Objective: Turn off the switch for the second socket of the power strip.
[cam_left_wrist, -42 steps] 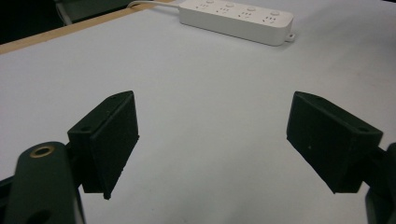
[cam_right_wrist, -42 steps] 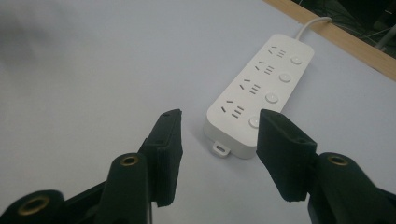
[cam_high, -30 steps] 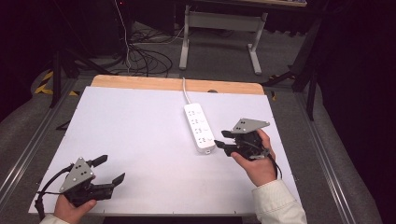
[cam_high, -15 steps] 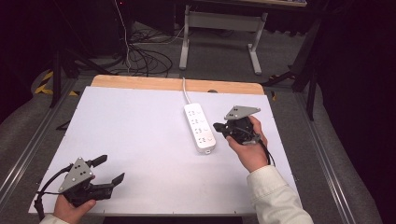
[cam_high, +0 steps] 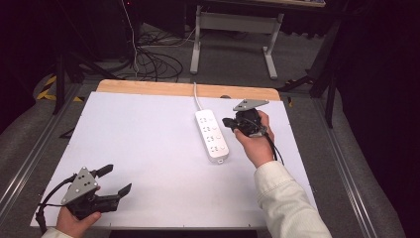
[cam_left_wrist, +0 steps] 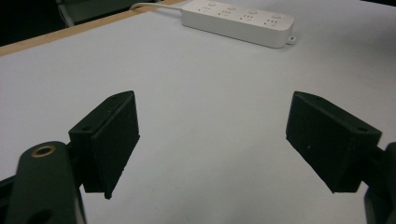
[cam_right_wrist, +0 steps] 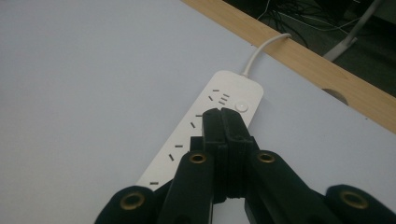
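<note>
White power strip (cam_high: 212, 136) is lying flat on the white tabletop (cam_high: 148, 148), right of centre toward the far edge, its cord (cam_high: 196, 95) running off over the wooden strip (cam_high: 188, 89) at the back. Right hand-held gripper (cam_high: 229, 122) is hovering at the strip's far end with jaws pressed together and nothing between them; in the right gripper view its closed tip (cam_right_wrist: 221, 116) is sitting over the sockets near the round button (cam_right_wrist: 241, 106) at the cord end. Left hand-held gripper (cam_high: 115, 179) is resting near the front left corner, well apart from the strip, jaws standing wide and empty. Strip is looking like rigid, smooth plastic, light, probably slippery on this surface, so a push with the closed tip is likely sliding or pivoting it; the stiff cord is probably resisting. For lifting, taking hold across the narrow width of the body mid-length seems best; for the button, pressing straight down.
</note>
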`<state>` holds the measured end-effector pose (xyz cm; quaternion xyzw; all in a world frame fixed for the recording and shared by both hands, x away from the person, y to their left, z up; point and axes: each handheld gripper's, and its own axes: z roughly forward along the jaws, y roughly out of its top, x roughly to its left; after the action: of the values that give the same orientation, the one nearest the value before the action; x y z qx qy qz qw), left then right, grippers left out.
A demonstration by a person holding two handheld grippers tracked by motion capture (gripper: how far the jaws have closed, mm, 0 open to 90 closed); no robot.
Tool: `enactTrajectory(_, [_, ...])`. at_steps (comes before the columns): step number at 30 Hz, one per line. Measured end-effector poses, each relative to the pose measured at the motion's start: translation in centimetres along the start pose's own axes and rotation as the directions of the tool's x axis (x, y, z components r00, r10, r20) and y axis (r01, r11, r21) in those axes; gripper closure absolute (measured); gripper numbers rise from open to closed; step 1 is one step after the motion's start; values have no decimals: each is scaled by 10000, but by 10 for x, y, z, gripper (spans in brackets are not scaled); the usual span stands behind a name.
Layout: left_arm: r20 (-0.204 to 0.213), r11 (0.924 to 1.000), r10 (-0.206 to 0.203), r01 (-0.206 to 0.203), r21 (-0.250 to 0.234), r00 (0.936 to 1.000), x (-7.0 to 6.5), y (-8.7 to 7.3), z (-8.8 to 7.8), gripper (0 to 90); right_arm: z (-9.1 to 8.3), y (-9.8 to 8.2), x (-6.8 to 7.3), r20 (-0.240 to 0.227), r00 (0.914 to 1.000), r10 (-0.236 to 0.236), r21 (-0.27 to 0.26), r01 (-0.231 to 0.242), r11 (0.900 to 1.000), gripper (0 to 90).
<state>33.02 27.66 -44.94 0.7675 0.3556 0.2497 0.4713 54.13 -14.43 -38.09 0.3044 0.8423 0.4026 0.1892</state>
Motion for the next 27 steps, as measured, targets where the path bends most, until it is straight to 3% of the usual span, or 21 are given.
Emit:
enactTrajectory(11, [-16, 10000, -34, 34, -12, 10000, -1, 0, 1, 179, 32, -5, -12, -154, 9973, 718, 86, -717, 9974, 900])
enactTrajectory(20, [-16, 10000, 47, -47, -37, 10000, 0, 0, 0, 179, 53, -10, -13, 149, 9996, 242, 4, -242, 9997, 900])
enactTrajectory(27, [-29, 10000, 0, 0, -59, 10000, 0, 0, 0, 179, 63, -13, -14, 26, 9992, 408, -28, -408, 9992, 900])
